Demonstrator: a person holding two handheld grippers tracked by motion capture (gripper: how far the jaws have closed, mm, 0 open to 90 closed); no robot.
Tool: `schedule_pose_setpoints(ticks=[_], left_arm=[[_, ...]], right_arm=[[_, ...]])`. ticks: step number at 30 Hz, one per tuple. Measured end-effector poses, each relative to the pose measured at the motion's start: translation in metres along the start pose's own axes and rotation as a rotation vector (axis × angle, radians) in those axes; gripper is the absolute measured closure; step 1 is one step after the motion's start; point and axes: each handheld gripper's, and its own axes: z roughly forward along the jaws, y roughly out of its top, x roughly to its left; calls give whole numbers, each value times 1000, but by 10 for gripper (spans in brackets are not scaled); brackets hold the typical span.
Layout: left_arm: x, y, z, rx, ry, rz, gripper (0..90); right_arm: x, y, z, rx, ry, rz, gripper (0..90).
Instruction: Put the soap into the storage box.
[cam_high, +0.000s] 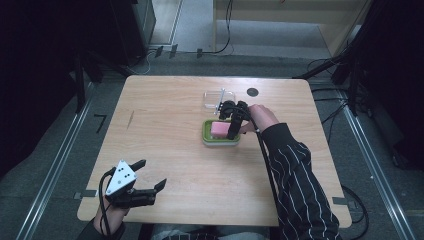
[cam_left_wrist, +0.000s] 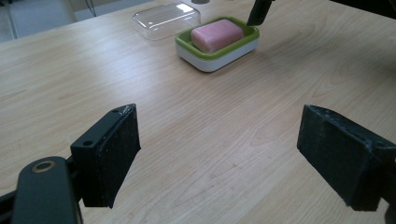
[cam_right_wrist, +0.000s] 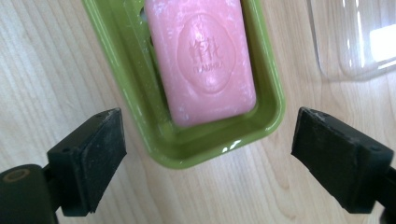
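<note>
**A:** What does the high view give you?

**B:** A wooden tabletop (cam_high: 200, 165). Near its middle sits a green soap dish (cam_high: 207, 136) holding a pink soap bar (cam_high: 219, 130), with a clear lid (cam_high: 214, 98) lying just behind it. The right tongs (cam_high: 233, 131) point steeply down over the dish's right end; a hand (cam_high: 262, 117) in a striped sleeve (cam_high: 295, 175) reaches in from the lower right. The left tongs (cam_high: 150, 174) lie near the front left edge, aimed roughly level across the tabletop, well apart from the dish.

**A:** And the close views?

**B:** The right gripper view looks straight down: the bar's stamped emblem is readable, and the jaws stand wide, one either side of the dish's near end, holding nothing. The left gripper view shows its own jaws wide apart over bare wood, empty, with dish, soap and lid far ahead.
</note>
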Motion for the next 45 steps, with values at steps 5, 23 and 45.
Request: schedule_pose_setpoints(ticks=[5, 23, 45], left_arm=[[-1, 1, 0, 1, -2, 5, 140], [-1, 2, 2, -5, -10, 8, 140], [-3, 3, 4, -7, -18, 18, 140]], right_arm=[[4, -4, -8, 11, -8, 35, 88], [19, -30, -24, 81, -12, 122, 68], [46, -74, -26, 171, -23, 225, 68]])
